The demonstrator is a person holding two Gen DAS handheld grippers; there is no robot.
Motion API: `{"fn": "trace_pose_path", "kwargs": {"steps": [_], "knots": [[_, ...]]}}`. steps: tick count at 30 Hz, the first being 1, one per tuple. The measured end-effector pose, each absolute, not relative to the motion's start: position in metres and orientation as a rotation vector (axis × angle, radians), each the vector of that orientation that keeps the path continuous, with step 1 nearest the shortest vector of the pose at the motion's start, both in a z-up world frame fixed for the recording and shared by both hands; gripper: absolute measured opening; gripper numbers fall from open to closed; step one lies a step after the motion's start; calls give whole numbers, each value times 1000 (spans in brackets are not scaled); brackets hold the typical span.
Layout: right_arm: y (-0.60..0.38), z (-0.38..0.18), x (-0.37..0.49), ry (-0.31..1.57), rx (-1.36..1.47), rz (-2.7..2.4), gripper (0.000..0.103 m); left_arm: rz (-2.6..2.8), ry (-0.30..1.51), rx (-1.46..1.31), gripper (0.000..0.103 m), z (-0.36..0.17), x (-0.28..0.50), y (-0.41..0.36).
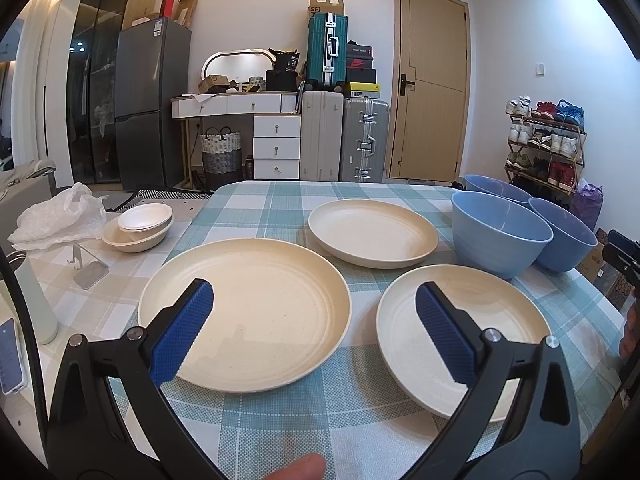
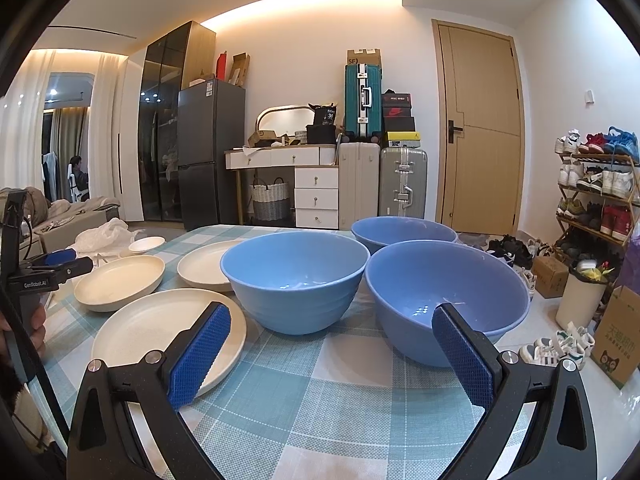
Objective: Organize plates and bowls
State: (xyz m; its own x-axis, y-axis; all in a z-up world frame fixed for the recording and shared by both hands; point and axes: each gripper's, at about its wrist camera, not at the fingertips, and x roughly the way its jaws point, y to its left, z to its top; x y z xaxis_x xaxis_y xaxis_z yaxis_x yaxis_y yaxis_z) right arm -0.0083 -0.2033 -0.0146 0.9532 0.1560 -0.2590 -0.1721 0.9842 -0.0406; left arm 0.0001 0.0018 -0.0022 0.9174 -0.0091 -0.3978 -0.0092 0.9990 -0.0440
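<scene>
Three cream plates lie on the checked tablecloth: one near left [image 1: 256, 312], one near right [image 1: 488, 320], one farther back [image 1: 372, 232]. Three blue bowls stand at the right: a middle one [image 2: 296, 276], a near right one [image 2: 444, 300] and a far one [image 2: 404, 232]. My left gripper [image 1: 314, 296] is open and empty, above the near edges of the two front plates. My right gripper [image 2: 332, 316] is open and empty, just in front of the two nearest bowls. The left gripper also shows at the left edge of the right wrist view [image 2: 60, 264].
Small white bowls nested in a cream bowl [image 1: 138, 226] sit at the table's left with a crumpled plastic bag [image 1: 56, 216], a metal phone stand [image 1: 90, 272], a white bottle [image 1: 36, 300] and a phone [image 1: 10, 356]. A shoe rack [image 2: 596, 192] and boxes stand right of the table.
</scene>
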Motion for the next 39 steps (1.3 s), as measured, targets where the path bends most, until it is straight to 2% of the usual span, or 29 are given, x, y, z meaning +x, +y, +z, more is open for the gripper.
{"fn": "trace_pose_path", "kwargs": {"steps": [39], "knots": [[-202, -16, -5, 260, -59, 167, 103, -3, 410, -44, 101, -1, 1, 3]]}}
